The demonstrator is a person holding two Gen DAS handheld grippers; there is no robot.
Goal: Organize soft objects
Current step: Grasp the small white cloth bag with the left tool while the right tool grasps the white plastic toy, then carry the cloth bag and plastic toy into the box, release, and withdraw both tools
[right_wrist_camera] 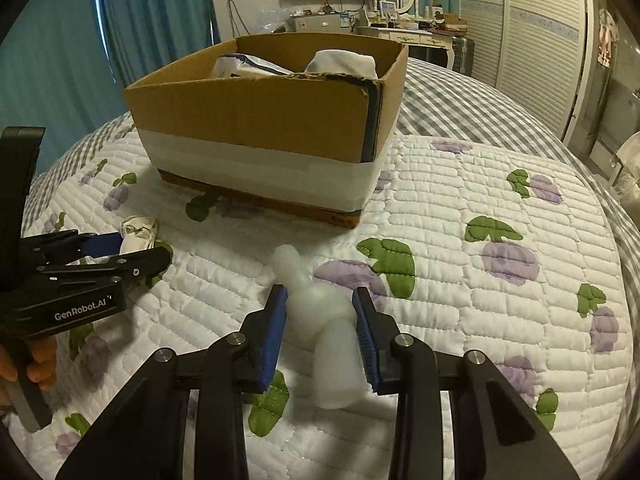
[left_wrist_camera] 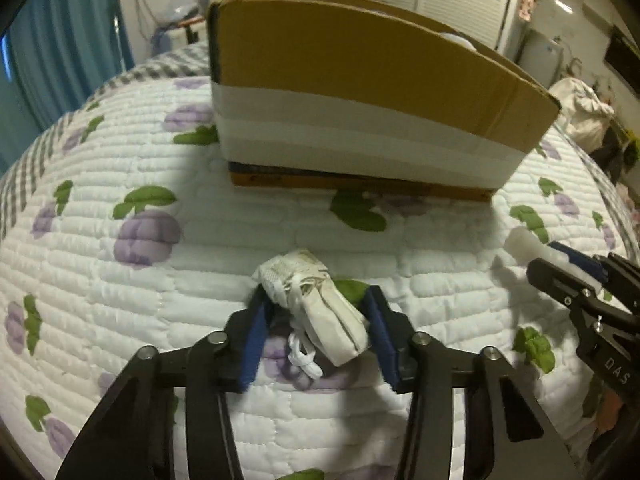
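A rolled greyish-white cloth bundle (left_wrist_camera: pixel 320 304) with a white cord lies on the quilt between the blue pads of my left gripper (left_wrist_camera: pixel 316 300). The jaws stand around it, pads close to its sides. A knotted white soft item (right_wrist_camera: pixel 320 320) lies between the pads of my right gripper (right_wrist_camera: pixel 320 300), pads touching its sides. A cardboard box (right_wrist_camera: pixel 256 112) with white tape sits behind both. It holds white soft items (right_wrist_camera: pixel 344 62). The box also shows in the left wrist view (left_wrist_camera: pixel 360 80).
The bed carries a white quilt (right_wrist_camera: pixel 480 200) with purple flowers and green leaves. The left gripper shows in the right view (right_wrist_camera: pixel 80 272), the right gripper in the left view (left_wrist_camera: pixel 580 288). A dresser, mirror and TV stand behind the bed.
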